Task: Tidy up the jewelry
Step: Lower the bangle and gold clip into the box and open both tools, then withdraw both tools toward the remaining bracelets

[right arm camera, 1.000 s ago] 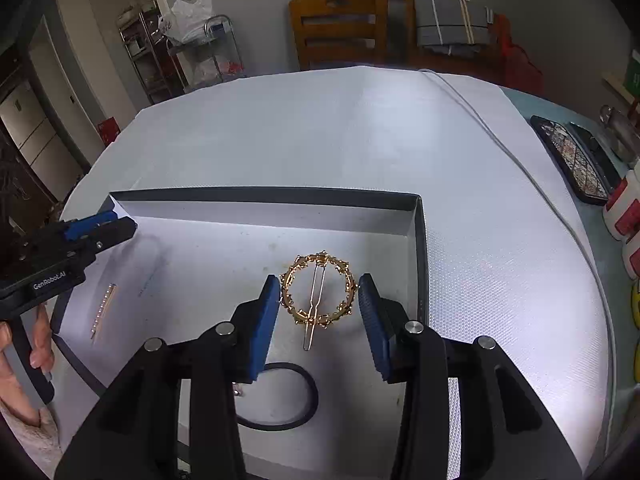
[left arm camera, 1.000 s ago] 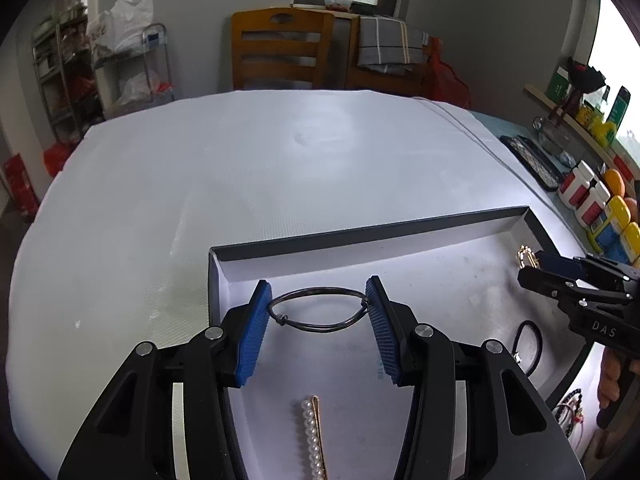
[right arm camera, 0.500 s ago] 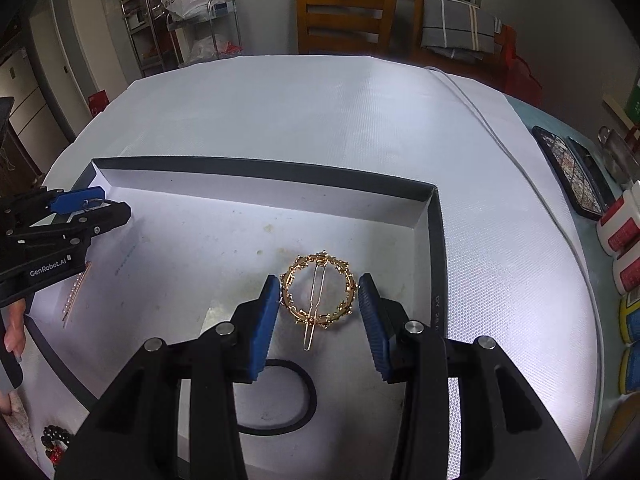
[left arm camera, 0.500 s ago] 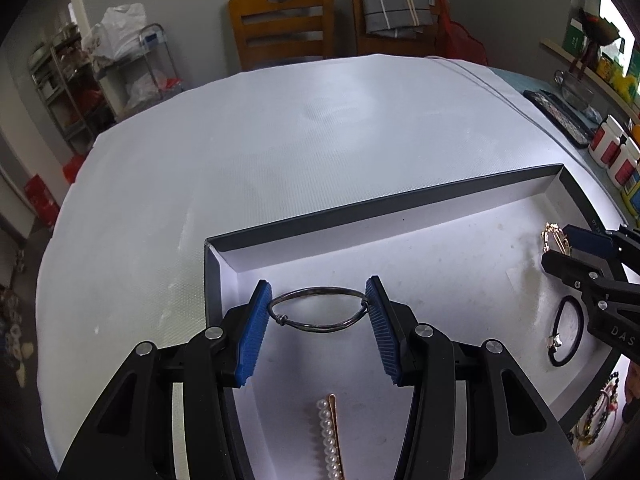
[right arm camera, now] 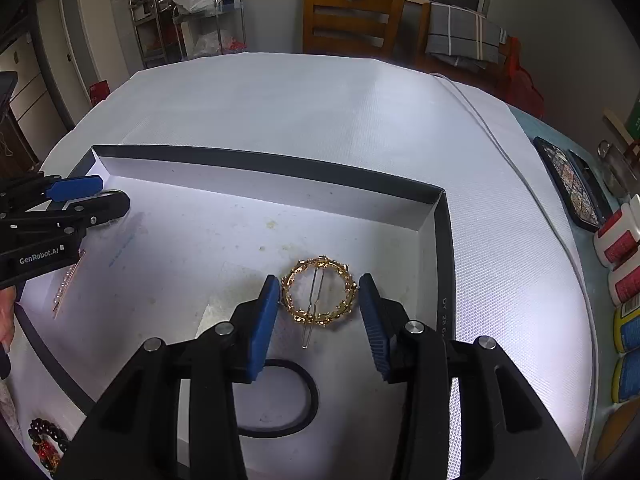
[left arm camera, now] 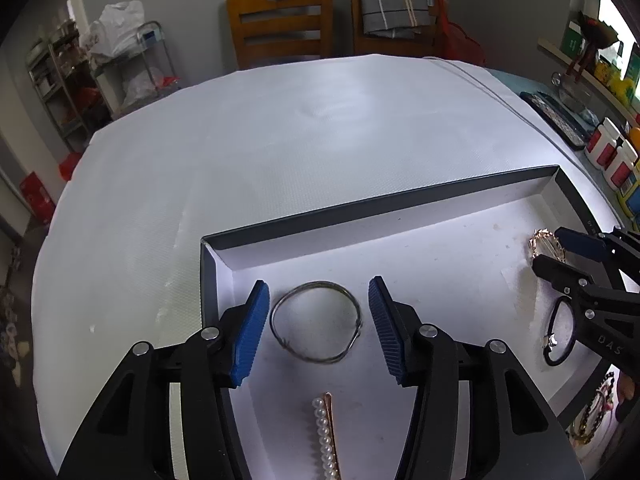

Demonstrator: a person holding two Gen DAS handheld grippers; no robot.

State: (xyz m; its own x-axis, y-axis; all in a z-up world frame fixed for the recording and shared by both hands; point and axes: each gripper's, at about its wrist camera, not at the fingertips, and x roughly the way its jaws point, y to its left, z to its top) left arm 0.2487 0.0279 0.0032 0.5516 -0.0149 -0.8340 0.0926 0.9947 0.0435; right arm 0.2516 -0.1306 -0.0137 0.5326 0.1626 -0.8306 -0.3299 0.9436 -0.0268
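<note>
A shallow grey box (left arm camera: 360, 205) with a white floor lies on the table; it also shows in the right wrist view (right arm camera: 446, 264). My left gripper (left arm camera: 316, 320) is open, and a thin dark wire bangle (left arm camera: 316, 322) lies flat on the box floor between its blue pads, free of both. A pearl hair clip (left arm camera: 326, 436) lies just in front. My right gripper (right arm camera: 320, 308) is open around a gold ring-shaped hair clip (right arm camera: 319, 296) that rests on the box floor. A black hair tie (right arm camera: 280, 400) lies under the right gripper.
A beaded bracelet (right arm camera: 46, 438) lies outside the box's near edge. Bottles (right arm camera: 624, 260) and a dark tray (right arm camera: 568, 184) stand along the table's right side. Wooden chairs (left arm camera: 280, 24) stand behind the table. A grey cable (right arm camera: 500, 140) runs across the tablecloth.
Both grippers have opened. The wire bangle has dropped from the left pads onto the box floor and sprung round. The gold clip now lies loose between the right pads.
</note>
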